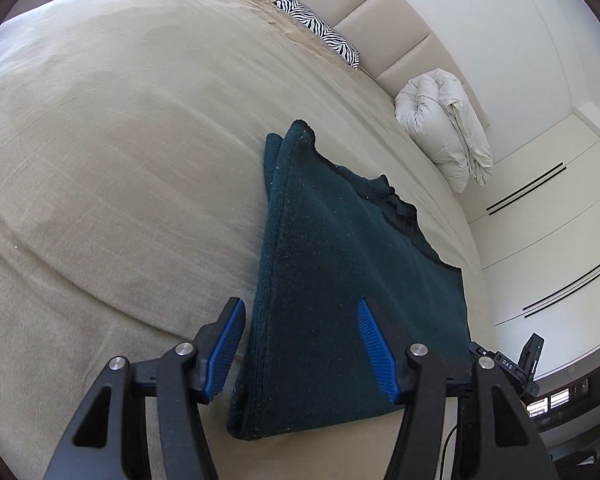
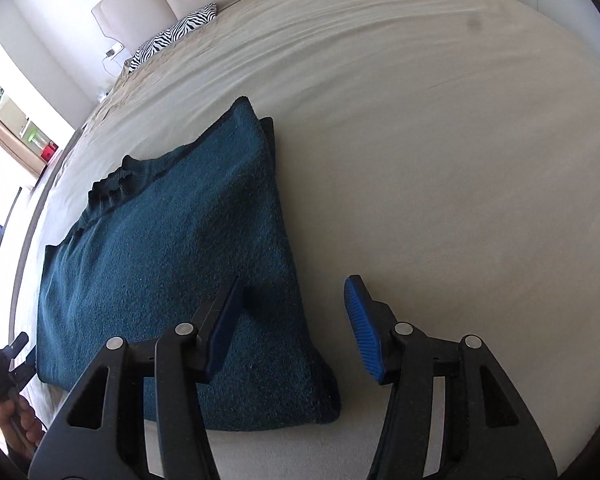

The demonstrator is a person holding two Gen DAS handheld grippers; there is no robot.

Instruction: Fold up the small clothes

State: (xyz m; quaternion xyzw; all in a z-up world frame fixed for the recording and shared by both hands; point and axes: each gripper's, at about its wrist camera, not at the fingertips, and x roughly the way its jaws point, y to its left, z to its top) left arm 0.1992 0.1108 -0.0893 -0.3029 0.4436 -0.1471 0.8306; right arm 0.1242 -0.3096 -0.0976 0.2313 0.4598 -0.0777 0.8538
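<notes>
Sweater [image 1: 340, 280], dark teal, lies folded on the bed [image 1: 120, 160]; left gripper [image 1: 300, 352] and right gripper [image 2: 292, 332] straddle its near corners at 6 o'clock, unclenched, gripping nothing. Each should pinch every layer together before lifting.

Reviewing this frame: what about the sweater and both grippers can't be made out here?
- Teal sweater: sleeves tucked out of sight in both views.
- Its near edge: partly behind the right gripper.
- Left gripper: whether its fingertips touch the knit, left wrist view.
- Left hand: cropped by the right wrist view's edge.
</notes>
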